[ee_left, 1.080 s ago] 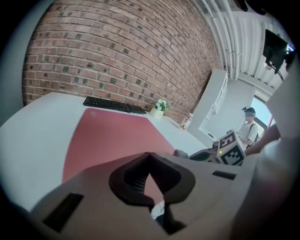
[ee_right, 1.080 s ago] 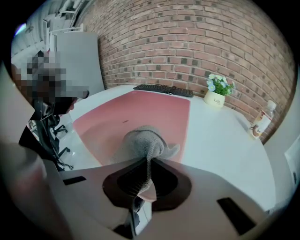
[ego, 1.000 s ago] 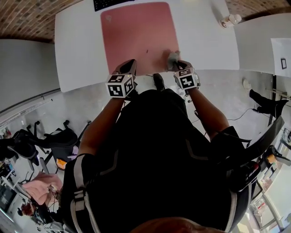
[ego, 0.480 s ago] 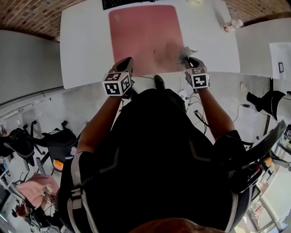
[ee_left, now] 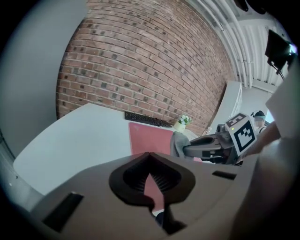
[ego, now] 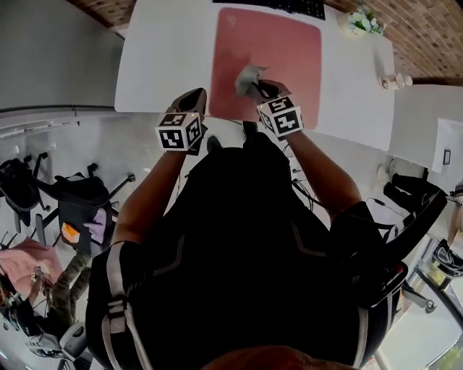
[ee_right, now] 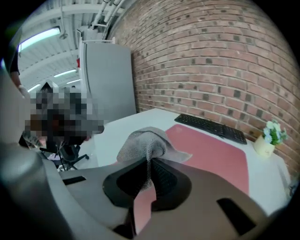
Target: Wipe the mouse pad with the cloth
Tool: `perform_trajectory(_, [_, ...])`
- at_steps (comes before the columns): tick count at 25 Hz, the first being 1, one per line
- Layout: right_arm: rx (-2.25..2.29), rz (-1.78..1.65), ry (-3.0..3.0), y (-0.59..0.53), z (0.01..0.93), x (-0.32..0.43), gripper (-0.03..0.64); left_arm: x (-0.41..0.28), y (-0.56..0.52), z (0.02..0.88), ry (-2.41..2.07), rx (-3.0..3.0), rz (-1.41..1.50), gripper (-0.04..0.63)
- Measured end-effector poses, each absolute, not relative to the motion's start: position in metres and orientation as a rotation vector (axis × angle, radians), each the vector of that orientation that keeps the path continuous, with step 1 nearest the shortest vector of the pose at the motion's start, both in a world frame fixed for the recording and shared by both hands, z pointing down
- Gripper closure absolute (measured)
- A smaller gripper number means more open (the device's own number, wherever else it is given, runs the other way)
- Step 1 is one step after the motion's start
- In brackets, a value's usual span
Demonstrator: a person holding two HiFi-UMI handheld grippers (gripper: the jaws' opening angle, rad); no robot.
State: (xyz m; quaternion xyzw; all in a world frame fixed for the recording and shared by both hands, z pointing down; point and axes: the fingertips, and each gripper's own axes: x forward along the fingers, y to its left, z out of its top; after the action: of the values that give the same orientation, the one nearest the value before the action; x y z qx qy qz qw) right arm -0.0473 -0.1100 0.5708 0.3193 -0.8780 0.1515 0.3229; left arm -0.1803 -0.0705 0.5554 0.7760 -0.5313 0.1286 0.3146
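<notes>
The right gripper [ego: 256, 87] has its two fingers [ee_right: 164, 180] pinched tight on the grey cloth [ego: 249, 75]. A thin fold of the cloth runs down between the pads. The rest bunches up and spills out past the tips toward 12 o'clock in that gripper's own view.

From the head view, the cloth sits over the pink mouse pad [ego: 289, 50], in its near-left part, at about 7 o'clock from the pad's centre. I cannot tell whether it is pressed against the pad's surface.

The left gripper [ego: 194, 95] is at 9 o'clock from the right one. It is over the white table [ego: 159, 58], just beside the pad's near-left corner and apart from the cloth. Its jaws are drawn together to a narrow slit with nothing in them, and only a sliver of the pad shows through.

A black keyboard [ego: 271, 6] lies along the pad's far edge at 12 o'clock. A small potted plant [ego: 359, 22] stands at about 2 o'clock from the pad.
</notes>
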Motion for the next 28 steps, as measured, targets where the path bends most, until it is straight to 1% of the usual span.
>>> perform_trajectory(5, [0.644, 0.381, -2.354, -0.116, 0.59, -0.123, 0.586, -0.203, -0.072, 0.562, -1.484, 1.965, 0.347, 0.592])
perform_trajectory(10, [0.574, 0.378, -2.32, -0.129, 0.612, -0.152, 0.586, -0.207, -0.075, 0.566, -1.502, 1.919, 0.35, 0.592])
perform_trajectory(15, [0.533, 0.406, -2.298, -0.138, 0.631, -0.151, 0.586, -0.206, -0.083, 0.573, -1.538, 1.849, 0.368, 0.592])
perform_trajectory(28, [0.594, 0.464, -2.229, -0.14, 0.649, -0.097, 0.586, -0.179, -0.107, 0.567, -1.475, 1.909, 0.384, 0.592])
